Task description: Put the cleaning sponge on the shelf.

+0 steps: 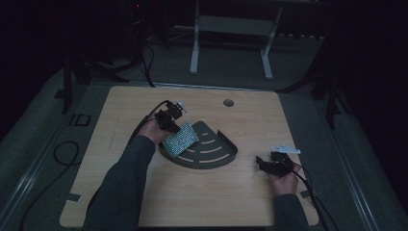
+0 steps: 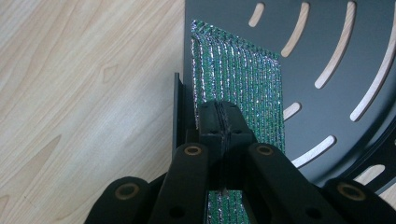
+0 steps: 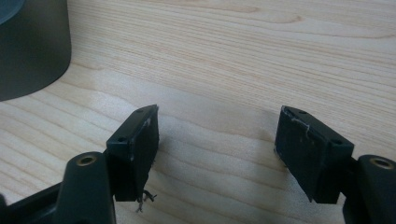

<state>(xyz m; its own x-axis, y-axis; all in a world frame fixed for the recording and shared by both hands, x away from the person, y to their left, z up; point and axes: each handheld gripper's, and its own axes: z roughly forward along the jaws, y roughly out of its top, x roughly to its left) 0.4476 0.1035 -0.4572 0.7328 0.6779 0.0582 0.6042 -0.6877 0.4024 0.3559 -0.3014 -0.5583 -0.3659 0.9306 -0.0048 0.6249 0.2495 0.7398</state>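
Left gripper, jaws pressed together on the near edge of a flat, glittery green rectangular cloth or scouring pad, ribbed with silvery thread. Pinched at one edge only, the rest of the sheet reaching away from the jaws and leaning over the straight left wall of a dark grey, quarter-round metal tray with curved slots. From the high view, the same pad tilted over the tray's left corner, partly above the slotted floor, partly overhanging the rim; left gripper at its far-left edge, hand just behind.

Likely handling, as a judgement: light, thin, somewhat springy rather than limp, since the sheet keeps its plane while held by one edge. Rough weave, so little chance of slipping between the pads; not fragile. Best taken at an edge, well in from a corner, for less flop and twist. Some risk of snagging on the tray wall or slots when dragged.

Right gripper, jaws wide apart, nothing between them, bare light wooden table below; a curved dark tray wall at far left of that view. In the high view, right gripper resting near the table's right edge, well apart from the tray.
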